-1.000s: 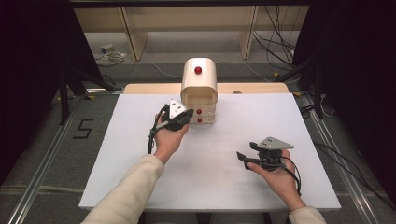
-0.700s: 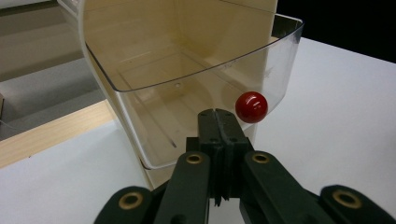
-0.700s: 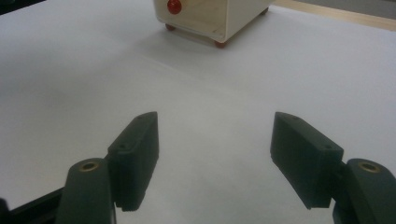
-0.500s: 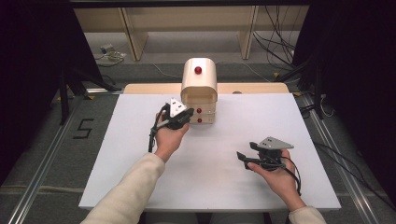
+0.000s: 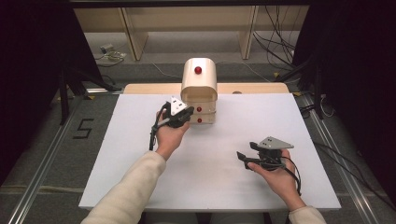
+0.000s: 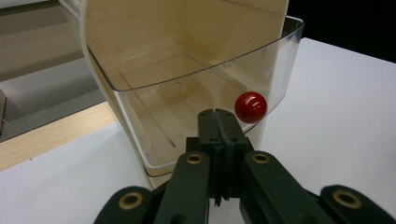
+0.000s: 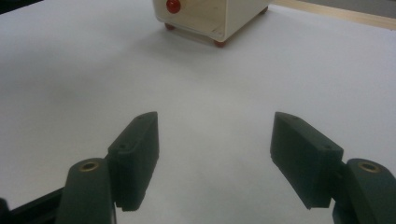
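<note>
- At the far middle of the white table (image 5: 116, 154), against its wooden back edge: a small pale wooden cabinet with an arched top and red round knobs (image 5: 199, 81). One knob sits on the arched top; two more sit on the front, one above the other.
- In the left gripper view, a clear plastic drawer with a curved front wall (image 6: 187, 93) stands pulled out of the wooden body. The drawer floor and the wood behind it show through the plastic.
- A glossy red ball knob (image 6: 251, 107) sits on that curved front wall.
- The left gripper (image 6: 217, 114) has its black jaws pressed flat together, nothing between them. Tips lie just beside the knob, a little below and to its left; whether they touch the plastic, I cannot tell.
- From above, the left gripper (image 5: 184, 114) is at the cabinet's front left corner, level with the two lower knobs, wrist and cream sleeve trailing back toward the near edge.
- The right gripper (image 5: 245, 157) rests in the person's hand well apart from the cabinet, toward the near right of the table, pointing left.
- Its jaws are spread wide over bare white surface (image 7: 215, 158), holding nothing. The cabinet's base, with a knob and small red feet, lies beyond them.
</note>
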Demonstrator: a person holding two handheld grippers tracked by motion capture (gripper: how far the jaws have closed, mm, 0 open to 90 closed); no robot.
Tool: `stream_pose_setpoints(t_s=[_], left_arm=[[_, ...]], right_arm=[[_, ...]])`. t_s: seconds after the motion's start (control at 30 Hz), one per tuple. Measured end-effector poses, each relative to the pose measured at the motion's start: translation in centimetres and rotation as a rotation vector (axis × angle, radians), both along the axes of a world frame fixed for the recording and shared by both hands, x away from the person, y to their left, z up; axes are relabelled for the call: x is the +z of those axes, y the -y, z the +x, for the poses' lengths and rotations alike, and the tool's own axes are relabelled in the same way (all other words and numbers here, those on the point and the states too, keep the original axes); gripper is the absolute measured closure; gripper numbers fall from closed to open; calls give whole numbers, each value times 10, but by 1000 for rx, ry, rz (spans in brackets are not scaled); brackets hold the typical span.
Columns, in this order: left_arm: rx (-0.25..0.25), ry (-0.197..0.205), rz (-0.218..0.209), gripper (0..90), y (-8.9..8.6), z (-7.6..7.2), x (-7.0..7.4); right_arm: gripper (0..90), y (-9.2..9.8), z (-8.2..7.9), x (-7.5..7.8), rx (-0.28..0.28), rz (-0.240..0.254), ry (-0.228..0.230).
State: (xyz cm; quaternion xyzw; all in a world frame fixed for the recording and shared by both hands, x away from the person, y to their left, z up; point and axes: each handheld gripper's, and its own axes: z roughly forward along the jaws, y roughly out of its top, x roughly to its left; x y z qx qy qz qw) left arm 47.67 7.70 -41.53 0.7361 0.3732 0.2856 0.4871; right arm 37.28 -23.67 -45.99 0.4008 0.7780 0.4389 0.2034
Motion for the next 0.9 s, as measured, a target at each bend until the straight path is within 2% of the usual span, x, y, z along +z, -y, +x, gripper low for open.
stream_pose_setpoints(t_s=[0.9], left_arm=[[15, 6, 13, 895, 2, 9, 3]], right_arm=[[333, 1, 0, 0, 0, -1, -1]])
